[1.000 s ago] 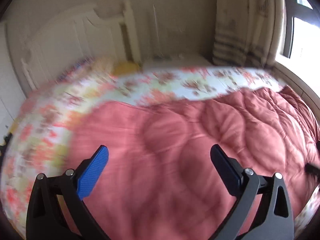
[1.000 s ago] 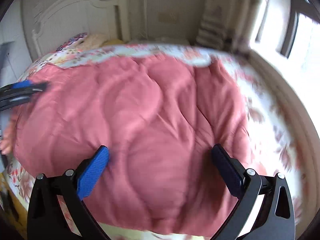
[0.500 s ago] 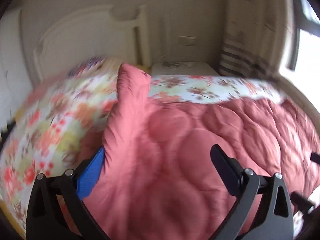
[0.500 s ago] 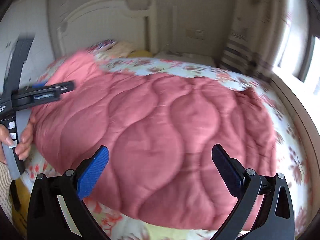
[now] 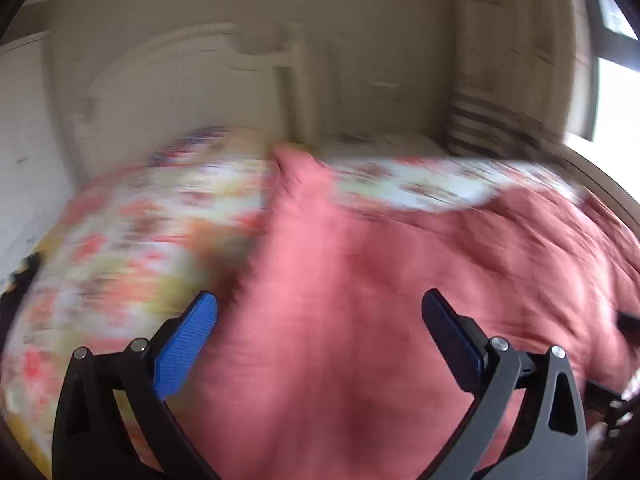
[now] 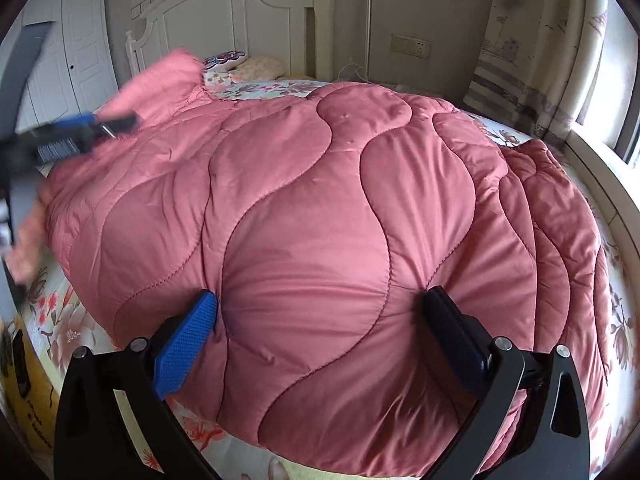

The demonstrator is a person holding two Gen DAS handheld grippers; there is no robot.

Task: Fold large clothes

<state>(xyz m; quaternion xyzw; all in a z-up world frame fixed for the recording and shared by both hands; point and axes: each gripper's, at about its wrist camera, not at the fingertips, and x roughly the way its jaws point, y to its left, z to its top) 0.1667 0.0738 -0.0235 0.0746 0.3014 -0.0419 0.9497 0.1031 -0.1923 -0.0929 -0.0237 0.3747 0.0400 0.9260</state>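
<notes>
A large pink quilted garment (image 6: 312, 208) lies spread over the bed, puffed up in wavy stitched panels. My right gripper (image 6: 320, 296) is open, its fingers wide apart against the garment's near bulge. In the blurred left wrist view the same pink garment (image 5: 380, 300) fills the lower right. My left gripper (image 5: 320, 298) is open over its left part, with nothing pinched. A corner of the garment (image 5: 296, 172) stands raised near the pillows. The right wrist view shows the left gripper (image 6: 76, 136) from the side at the garment's far left edge, held by a hand (image 6: 28, 236).
A floral bedsheet (image 6: 68, 316) covers the bed (image 5: 120, 248). A white headboard (image 6: 224, 12) and pillows (image 6: 256, 66) are at the far end. A patterned curtain (image 6: 532, 40) and window ledge (image 6: 600, 168) run along the right. White wardrobe doors (image 6: 76, 52) stand at the left.
The garment's left corner has been lifted and stands up near the pillows. The left gripper swung left along the garment's edge. The right gripper has come down onto the near bulge.
</notes>
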